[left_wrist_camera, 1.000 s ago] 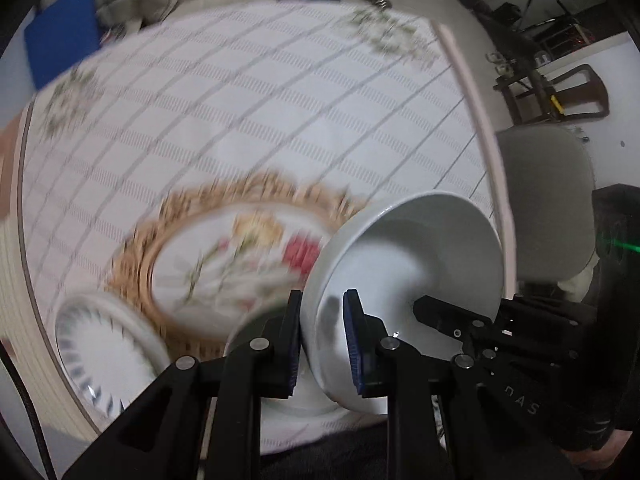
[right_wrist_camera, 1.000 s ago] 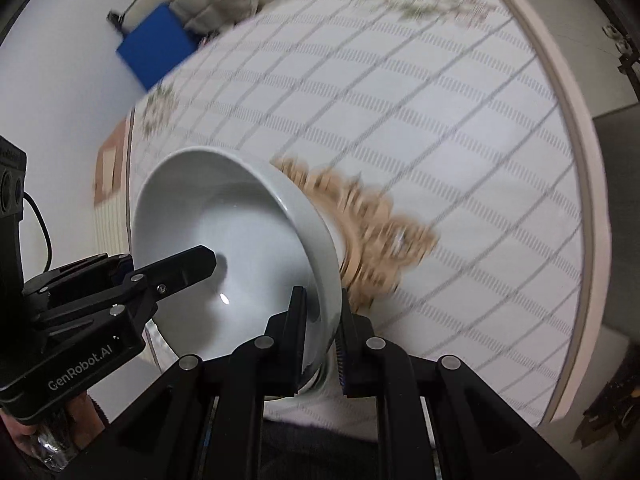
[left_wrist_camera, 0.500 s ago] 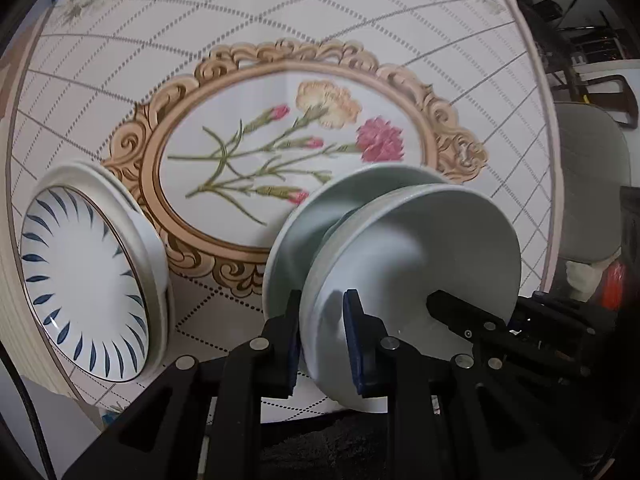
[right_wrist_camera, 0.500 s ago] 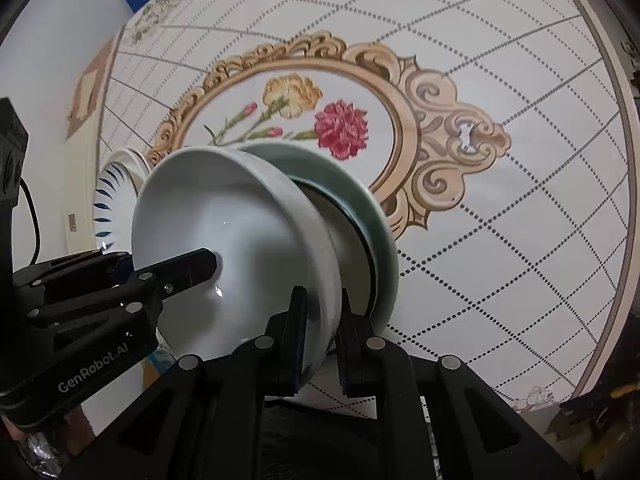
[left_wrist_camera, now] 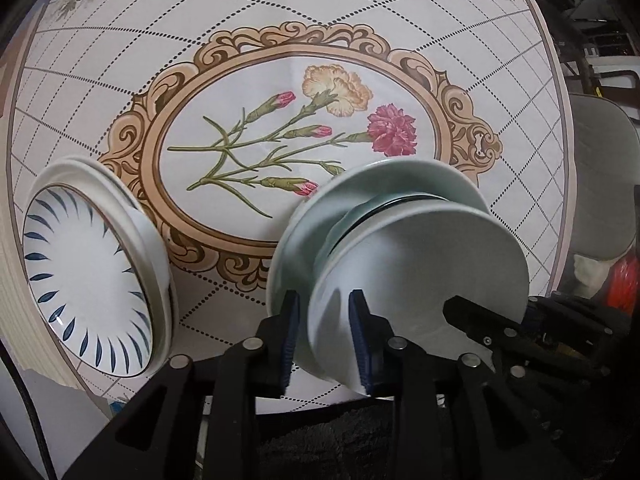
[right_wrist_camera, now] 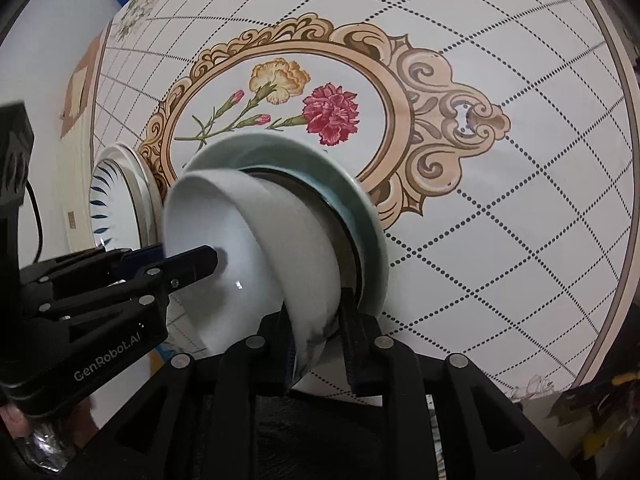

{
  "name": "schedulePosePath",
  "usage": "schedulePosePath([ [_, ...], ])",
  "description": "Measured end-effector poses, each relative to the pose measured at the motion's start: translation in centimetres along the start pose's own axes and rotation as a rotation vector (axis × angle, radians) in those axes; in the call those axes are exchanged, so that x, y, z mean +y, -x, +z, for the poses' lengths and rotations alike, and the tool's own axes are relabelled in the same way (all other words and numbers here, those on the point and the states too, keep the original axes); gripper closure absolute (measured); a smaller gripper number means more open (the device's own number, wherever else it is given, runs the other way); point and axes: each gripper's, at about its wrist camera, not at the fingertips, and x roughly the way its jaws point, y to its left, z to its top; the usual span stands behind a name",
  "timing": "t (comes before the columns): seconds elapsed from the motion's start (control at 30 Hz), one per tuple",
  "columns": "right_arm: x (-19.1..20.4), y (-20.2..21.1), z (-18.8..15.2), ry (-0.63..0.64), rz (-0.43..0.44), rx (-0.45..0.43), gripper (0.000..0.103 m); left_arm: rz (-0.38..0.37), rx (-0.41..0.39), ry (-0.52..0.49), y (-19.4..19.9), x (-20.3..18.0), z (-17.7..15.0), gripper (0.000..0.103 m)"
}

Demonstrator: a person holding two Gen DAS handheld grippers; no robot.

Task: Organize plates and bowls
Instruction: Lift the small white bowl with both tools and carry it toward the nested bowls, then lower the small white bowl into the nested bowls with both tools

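Between each tool's just-opening jaws sits the white bowl's (left_wrist_camera: 420,272) rim.

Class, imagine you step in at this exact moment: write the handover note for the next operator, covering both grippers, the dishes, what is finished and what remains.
Left gripper: jaws have just been opening; they straddle the near rim of the white bowl, pads off it.
Right gripper: the same on the bowl's opposite rim, jaws just opening, rim between them.
White bowl: set down on the pale green stack on the flowered tablecloth.
Blue-striped plate stack: beside it, near the table's edge.
Done: bowl placed on the green stack.
Left: probably draw both grippers clear. I see no other loose dishes in these views.
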Motion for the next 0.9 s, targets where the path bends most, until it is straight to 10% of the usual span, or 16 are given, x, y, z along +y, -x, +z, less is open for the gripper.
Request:
schedulePosePath([
  [0.3, -0.2, 1.1, -0.7, 0.032, -0.018, 0.022, 0.046, -0.039, 0.009, 0.046, 0.9, 1.3, -0.5, 0.069],
  [0.57, -2.2, 4.0, -2.3, 0.034, 0.030, -0.050, 0.024, -0.051, -0.136, 0.018, 5.5, 2.3, -2.8, 0.016],
  [0.9, -5.7, 0.7, -2.1, -0.017, 0.215, -0.101, 0.024, -0.324, -0.173, 0.215, 1.3, 6.3, -3.4, 0.015],
])
